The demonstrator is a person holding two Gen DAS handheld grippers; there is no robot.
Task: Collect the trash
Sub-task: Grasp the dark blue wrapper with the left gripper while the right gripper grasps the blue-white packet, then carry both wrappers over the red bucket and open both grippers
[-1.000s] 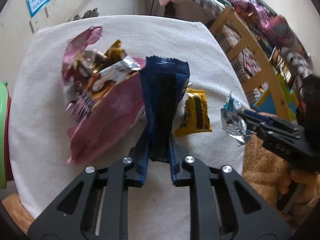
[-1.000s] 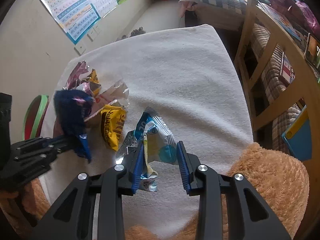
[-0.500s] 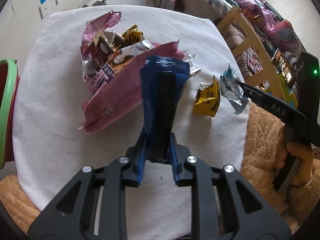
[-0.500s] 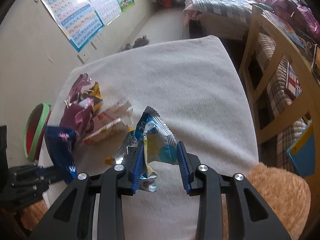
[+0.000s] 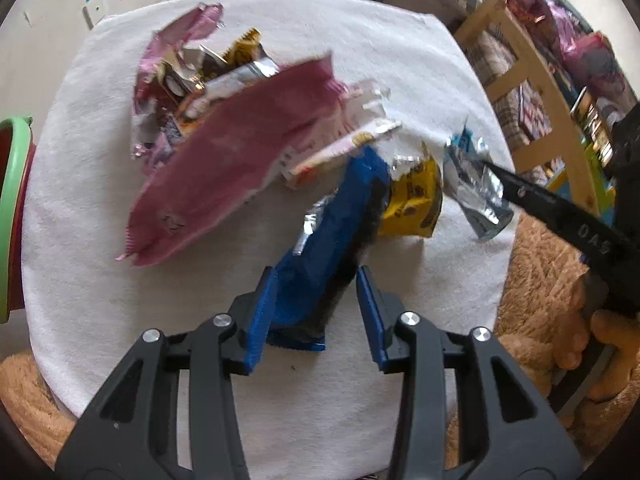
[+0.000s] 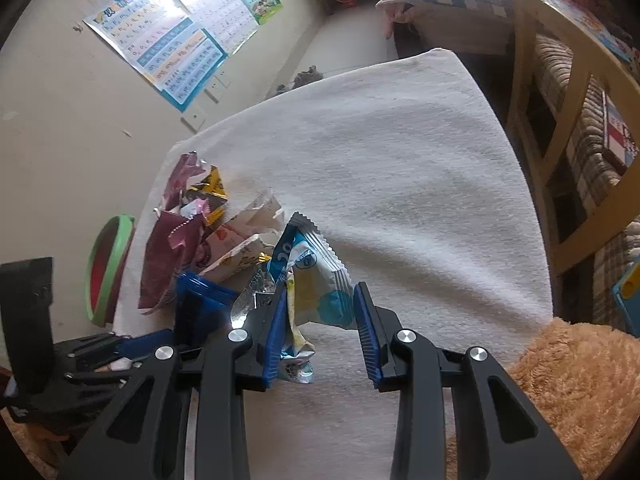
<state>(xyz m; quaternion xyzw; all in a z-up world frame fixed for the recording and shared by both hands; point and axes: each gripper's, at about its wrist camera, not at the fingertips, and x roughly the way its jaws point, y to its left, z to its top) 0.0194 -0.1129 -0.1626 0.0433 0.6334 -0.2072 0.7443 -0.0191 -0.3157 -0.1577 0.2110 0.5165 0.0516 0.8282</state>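
A heap of snack wrappers lies on the white cloth [image 5: 360, 40]: a big pink bag [image 5: 240, 148], a yellow wrapper [image 5: 416, 200] and several smaller ones. My left gripper [image 5: 316, 312] is open; a dark blue wrapper [image 5: 328, 240] tilts loose between its jaws, leaning right. It also shows in the right wrist view [image 6: 200, 304]. My right gripper [image 6: 320, 332] is open; a light blue and white wrapper [image 6: 316, 276] rests against its left jaw. That wrapper also shows in the left wrist view [image 5: 476, 184].
A green-rimmed red bin [image 6: 108, 268] stands left of the cloth, also in the left wrist view [image 5: 12, 216]. A brown plush blanket [image 6: 580, 392] lies at the near edge. A wooden bed frame [image 6: 568, 92] stands to the right.
Both grippers have opened. The dark blue wrapper, held upright before, now tips to the right toward the heap. The light blue wrapper is let go in the right jaws.
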